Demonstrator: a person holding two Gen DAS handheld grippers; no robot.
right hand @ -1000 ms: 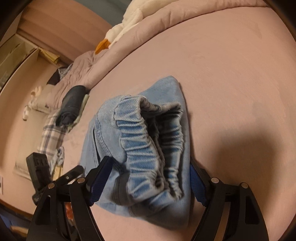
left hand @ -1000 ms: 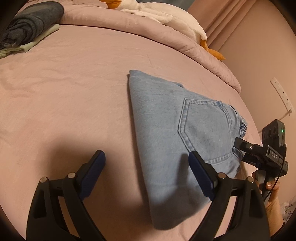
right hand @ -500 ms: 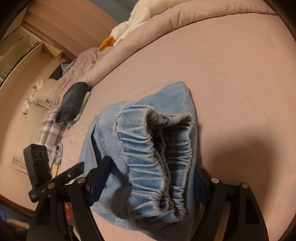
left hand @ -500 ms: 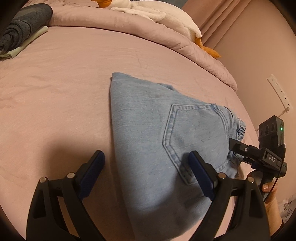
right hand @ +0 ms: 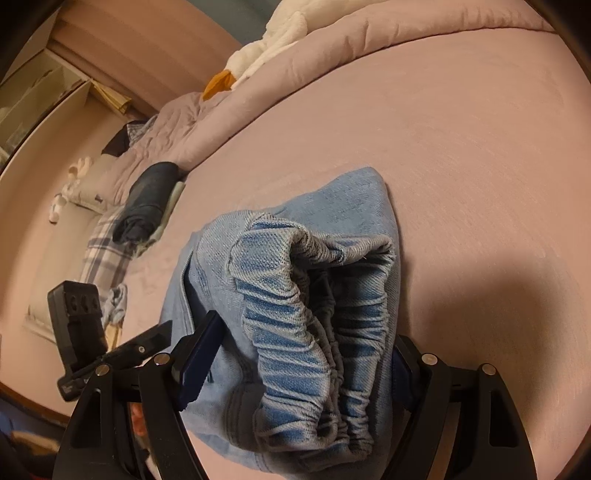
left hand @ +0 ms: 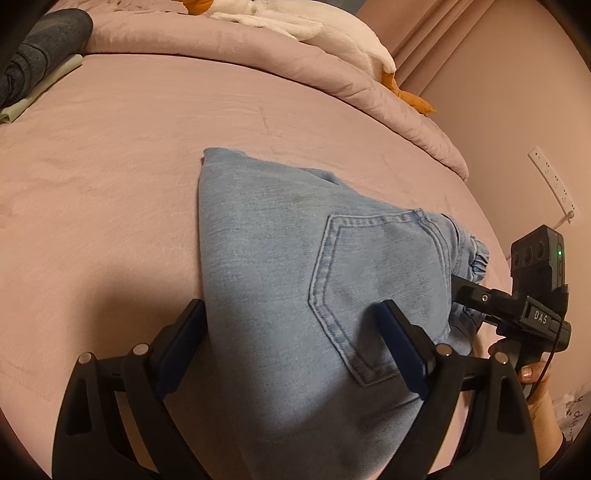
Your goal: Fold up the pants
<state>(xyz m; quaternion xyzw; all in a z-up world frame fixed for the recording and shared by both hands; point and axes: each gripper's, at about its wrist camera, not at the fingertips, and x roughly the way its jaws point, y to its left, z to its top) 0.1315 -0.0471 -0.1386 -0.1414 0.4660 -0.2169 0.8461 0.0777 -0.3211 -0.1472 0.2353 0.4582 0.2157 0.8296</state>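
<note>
While spread wide astride the folded pants (left hand: pixel 288 295), both grippers' fingers (left hand: pixel 186 347) (elastic waistband (right hand: pixel 314 332) only from right wrist).

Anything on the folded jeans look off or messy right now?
Mostly tidy, but the elastic waistband of the jeans bunches open at the end by the right gripper, so the layers gape instead of lying flat.

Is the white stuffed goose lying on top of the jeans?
No, the goose lies on the comforter far behind the jeans.
</note>
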